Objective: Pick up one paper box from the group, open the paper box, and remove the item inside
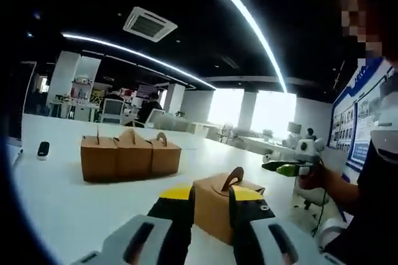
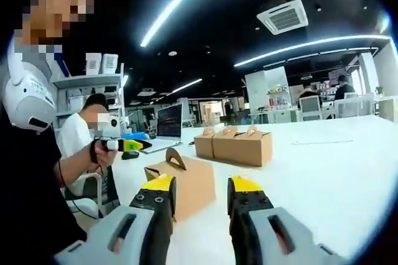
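Note:
A single brown paper box (image 1: 214,210) with an arched handle stands on the white table (image 1: 62,203), just beyond my left gripper (image 1: 211,195), whose yellow-tipped jaws are open to either side of it. Behind it to the left, three like boxes (image 1: 130,156) stand in a tight row. In the right gripper view the same lone box (image 2: 196,184) sits ahead of the open right gripper (image 2: 200,185), nearer its left jaw, with the row of boxes (image 2: 235,145) further back. Each view also catches the other gripper in a hand: the right gripper (image 1: 283,167) and the left gripper (image 2: 134,145).
A small black object (image 1: 42,148) lies near the table's far left edge. An open laptop (image 2: 169,122) and a dark item (image 2: 129,155) sit at the table's (image 2: 323,172) other end. A seated person in white (image 2: 78,134) is behind; desks and chairs stand beyond.

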The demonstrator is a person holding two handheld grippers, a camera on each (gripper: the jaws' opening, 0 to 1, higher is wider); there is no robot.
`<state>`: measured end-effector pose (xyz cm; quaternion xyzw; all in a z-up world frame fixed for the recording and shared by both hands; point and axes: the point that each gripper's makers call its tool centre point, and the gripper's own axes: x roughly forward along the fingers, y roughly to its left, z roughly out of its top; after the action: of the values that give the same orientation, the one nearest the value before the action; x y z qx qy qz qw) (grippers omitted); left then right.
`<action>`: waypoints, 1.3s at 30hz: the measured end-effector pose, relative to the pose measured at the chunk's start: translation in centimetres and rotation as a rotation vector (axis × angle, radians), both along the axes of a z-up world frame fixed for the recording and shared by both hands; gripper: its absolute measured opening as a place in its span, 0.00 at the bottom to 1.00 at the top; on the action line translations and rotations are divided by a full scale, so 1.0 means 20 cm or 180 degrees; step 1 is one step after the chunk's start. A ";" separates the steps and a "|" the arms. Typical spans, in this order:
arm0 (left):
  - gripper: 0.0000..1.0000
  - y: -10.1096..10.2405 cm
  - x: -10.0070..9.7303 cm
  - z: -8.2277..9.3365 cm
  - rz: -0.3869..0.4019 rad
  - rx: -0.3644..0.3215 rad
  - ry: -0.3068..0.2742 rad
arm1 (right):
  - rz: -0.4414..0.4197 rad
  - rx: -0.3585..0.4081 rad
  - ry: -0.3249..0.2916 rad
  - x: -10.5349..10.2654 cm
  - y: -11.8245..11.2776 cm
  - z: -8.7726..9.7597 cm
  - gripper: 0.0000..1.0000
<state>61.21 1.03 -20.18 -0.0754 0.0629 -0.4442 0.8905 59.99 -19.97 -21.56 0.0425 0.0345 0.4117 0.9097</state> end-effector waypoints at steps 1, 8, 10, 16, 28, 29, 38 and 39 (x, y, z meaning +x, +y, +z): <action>0.24 -0.03 -0.01 0.02 -0.0168 -0.0051 -0.0033 | 0.0011 -0.0004 0.0014 0.00 0.00 0.00 0.34; 0.23 -0.14 -0.01 0.00 -0.0871 0.0173 -0.0171 | 0.0113 0.0021 0.0024 -0.02 0.03 -0.01 0.34; 0.24 -0.17 -0.02 0.00 -0.1030 0.0284 -0.0165 | 0.0119 0.0039 0.0046 -0.02 0.03 -0.02 0.34; 0.32 -0.22 -0.01 -0.03 -0.1370 0.0568 -0.0062 | 0.0122 0.0060 0.0050 -0.02 0.02 -0.01 0.34; 0.45 -0.27 0.03 -0.14 -0.1735 0.1121 -0.0058 | 0.0265 0.0008 0.0060 -0.05 0.06 -0.04 0.34; 0.44 -0.28 0.03 -0.14 -0.1782 0.1107 -0.0044 | 0.0261 0.0013 0.0062 -0.05 0.06 -0.04 0.34; 0.46 -0.32 0.09 -0.18 -0.2029 0.1405 -0.0062 | 0.0317 0.0010 0.0071 -0.07 0.07 -0.03 0.34; 0.46 -0.32 0.09 -0.18 -0.2046 0.1422 -0.0060 | 0.0301 0.0023 0.0068 -0.06 0.07 -0.03 0.34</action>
<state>63.01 -5.46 -23.83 0.1480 0.1702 -0.6766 0.7010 58.72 -18.65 -22.14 0.0485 0.0447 0.4540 0.8886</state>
